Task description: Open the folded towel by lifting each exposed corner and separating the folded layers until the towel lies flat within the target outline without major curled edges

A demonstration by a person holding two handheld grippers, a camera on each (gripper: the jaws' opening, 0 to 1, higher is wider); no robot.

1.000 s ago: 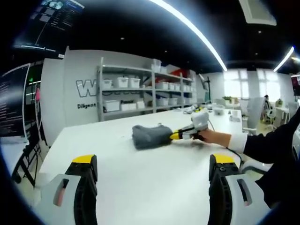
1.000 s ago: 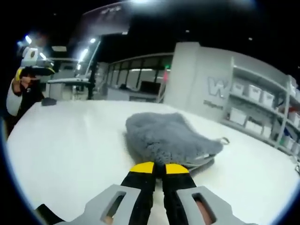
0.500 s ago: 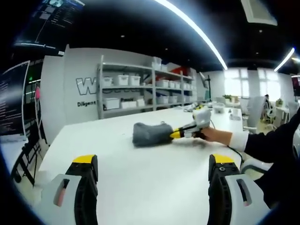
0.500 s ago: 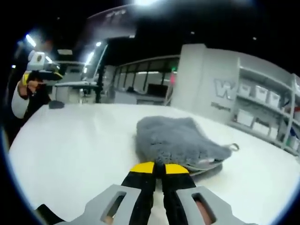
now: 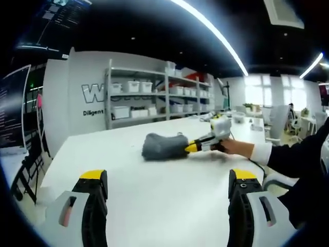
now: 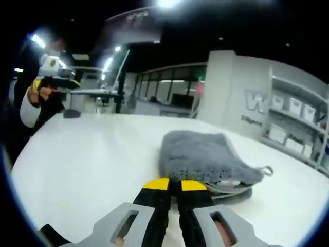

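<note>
Left gripper view: left gripper (image 5: 169,177) w/ jaws spread wide, above white table (image 5: 154,206), holding nothing. Grey folded towel (image 5: 163,146) lies mid-table; right gripper (image 5: 191,147) at its edge.

Right gripper view: right gripper (image 6: 175,184) jaws pressed together, tips at towel (image 6: 205,157) near edge; can't tell if fabric's pinched. Towel still folded

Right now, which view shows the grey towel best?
The right gripper view: the towel sits large and close just beyond the right gripper, with its folded layers and hanging loop visible. The left gripper view shows the towel small and far across the table, with the right gripper at its edge.
</note>
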